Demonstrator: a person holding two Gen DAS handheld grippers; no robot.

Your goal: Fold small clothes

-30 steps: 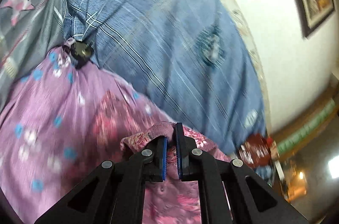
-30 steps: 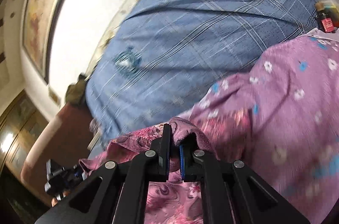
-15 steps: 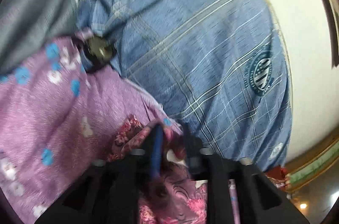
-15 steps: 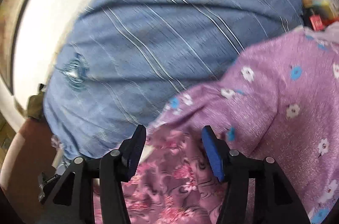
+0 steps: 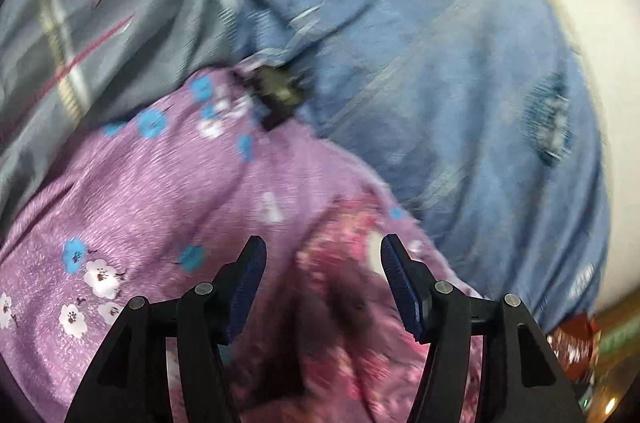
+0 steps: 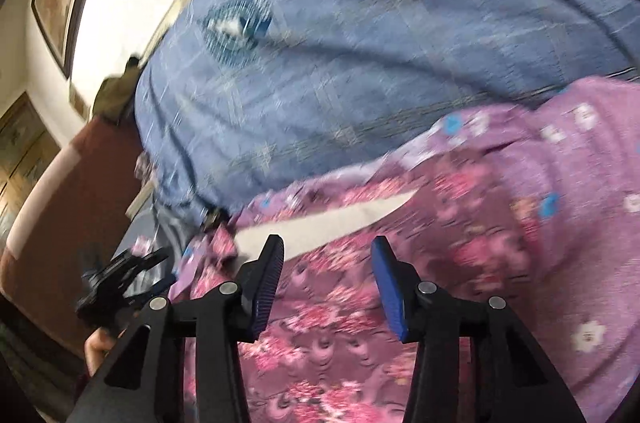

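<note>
The small dark-pink flowery cloth (image 6: 340,335) lay on the purple flowered blanket (image 5: 132,207). Both tongs, left (image 5: 323,287) and right (image 6: 326,287), gaped wide, holding nothing. It looked soft and floppy; pinch its corners.

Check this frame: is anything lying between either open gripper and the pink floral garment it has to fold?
Nothing visible does. The left gripper and right gripper are both open, and the pink floral garment lies right below their fingers on the lilac flowered cloth. Blur hides whether the fingers touch it.
</note>
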